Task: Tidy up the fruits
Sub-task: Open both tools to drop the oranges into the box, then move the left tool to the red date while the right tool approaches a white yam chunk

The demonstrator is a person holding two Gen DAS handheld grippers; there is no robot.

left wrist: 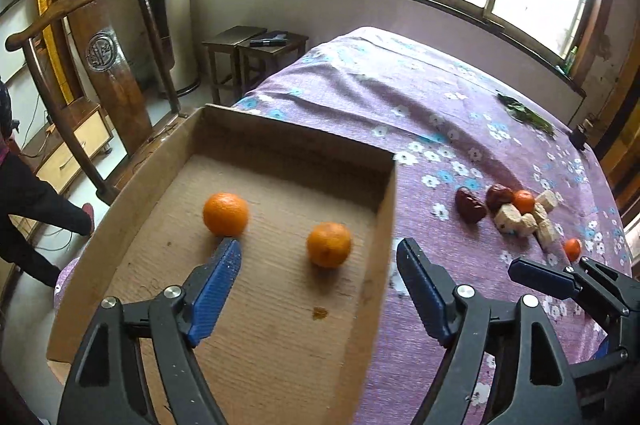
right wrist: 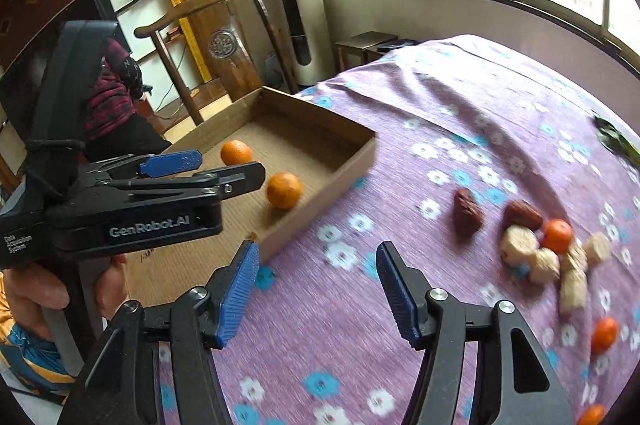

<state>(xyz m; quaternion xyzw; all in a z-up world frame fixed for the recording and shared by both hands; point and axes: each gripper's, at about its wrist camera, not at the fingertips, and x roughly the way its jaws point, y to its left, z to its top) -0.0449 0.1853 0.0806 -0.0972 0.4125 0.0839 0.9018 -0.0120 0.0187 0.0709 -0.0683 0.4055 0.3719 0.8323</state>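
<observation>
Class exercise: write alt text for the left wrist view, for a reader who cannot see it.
Two oranges lie apart in a shallow cardboard box on a purple flowered tablecloth. The open, empty left gripper hovers over the box's right wall. To the right lie red dates, pale chunks and small oranges.

- Cardboard tray [left wrist: 192, 141], shallow, open top, sits at the left edge of my table on the purple flowered cloth.
- Two oranges inside it: one [left wrist: 225, 214] nearer the tray's left wall, the other [left wrist: 329, 244] nearer its right wall, apart, both resting on the floor.
- Right of tray on the cloth: two dark red dates [left wrist: 470, 205], touching a heap of pale beige chunks [left wrist: 516, 219].
- Small orange [left wrist: 523, 201] in that heap; another [left wrist: 572, 249] apart, toward the near edge.
</observation>
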